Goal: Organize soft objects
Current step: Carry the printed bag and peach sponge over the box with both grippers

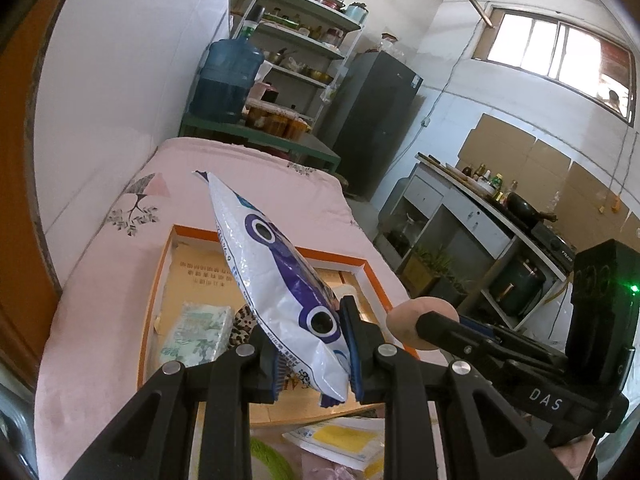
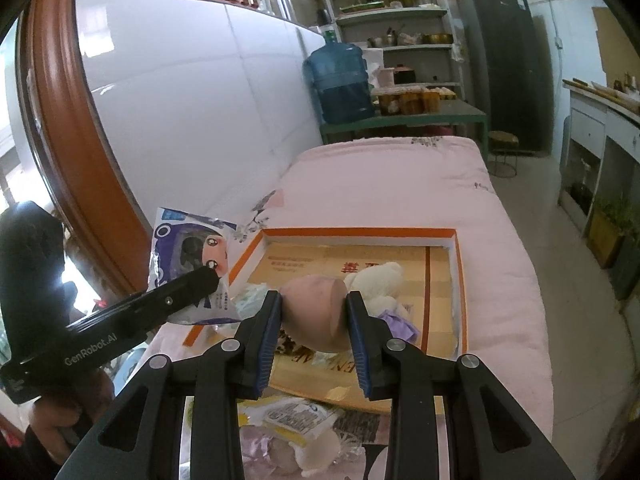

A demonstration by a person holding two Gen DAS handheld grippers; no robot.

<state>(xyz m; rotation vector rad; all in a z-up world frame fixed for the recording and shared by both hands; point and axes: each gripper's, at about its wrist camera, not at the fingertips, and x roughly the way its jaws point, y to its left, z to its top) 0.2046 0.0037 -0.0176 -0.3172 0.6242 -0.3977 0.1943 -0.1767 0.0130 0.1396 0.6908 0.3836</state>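
Observation:
My left gripper (image 1: 314, 354) is shut on a white and purple soft packet (image 1: 276, 268) and holds it above the orange-rimmed box (image 1: 160, 264); the packet also shows in the right wrist view (image 2: 192, 256). My right gripper (image 2: 314, 336) is shut on a pink soft toy (image 2: 314, 308) above the same box (image 2: 460, 280); the toy also shows in the left wrist view (image 1: 416, 320). In the box lie a green tissue pack (image 1: 196, 332), a leopard-print item (image 1: 242, 322), a white plush bear (image 2: 376, 280) and a purple cloth (image 2: 398, 322).
The box lies on a pink bedspread (image 2: 400, 184) beside a white wall. Loose packets (image 2: 296, 416) and a yellow-white pack (image 1: 340, 440) lie on the bed near me. A green table with a water jug (image 2: 340, 80), shelves and a fridge (image 2: 500, 60) stand beyond.

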